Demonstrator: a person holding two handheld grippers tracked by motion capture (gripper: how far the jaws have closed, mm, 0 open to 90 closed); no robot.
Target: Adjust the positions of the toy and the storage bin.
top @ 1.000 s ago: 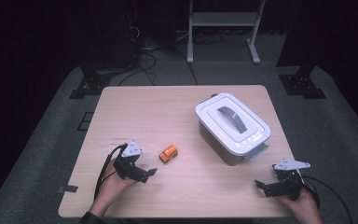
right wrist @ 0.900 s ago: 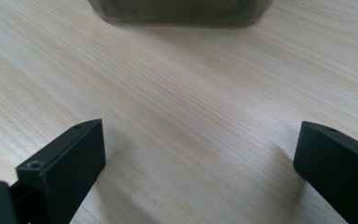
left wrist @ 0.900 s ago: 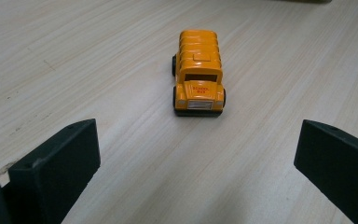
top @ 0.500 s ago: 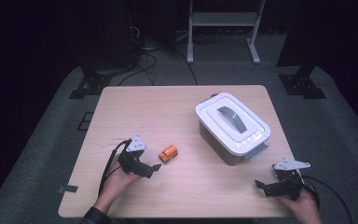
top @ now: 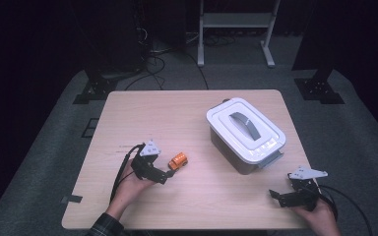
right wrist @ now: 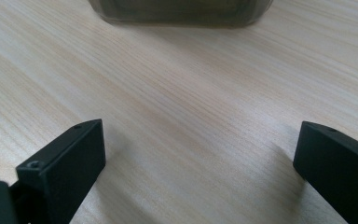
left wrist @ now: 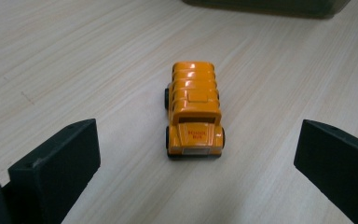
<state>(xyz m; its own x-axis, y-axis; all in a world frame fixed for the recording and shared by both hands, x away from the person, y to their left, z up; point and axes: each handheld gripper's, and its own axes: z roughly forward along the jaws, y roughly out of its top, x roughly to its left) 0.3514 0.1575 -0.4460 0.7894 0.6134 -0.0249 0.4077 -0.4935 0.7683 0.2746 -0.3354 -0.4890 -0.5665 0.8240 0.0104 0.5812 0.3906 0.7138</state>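
One bench (top: 197, 201) stands in the room, and on it there is one orange toy bus (top: 178, 161), with four black wheels showing in the left gripper view. There is one white bin (top: 245, 134) with one lid and one grey handle (top: 242, 123) across the top. Two hand-held grippers are out: the left hand-held gripper (top: 163, 173) and the right hand-held gripper (top: 277, 196), each with two black jaws, one grey three-cornered plate and one trailing cable. Two hands hold them, one apiece. Behind the bench I count one pale metal stand (top: 236, 19) on the floor, and two dark stand bases, one to either side.
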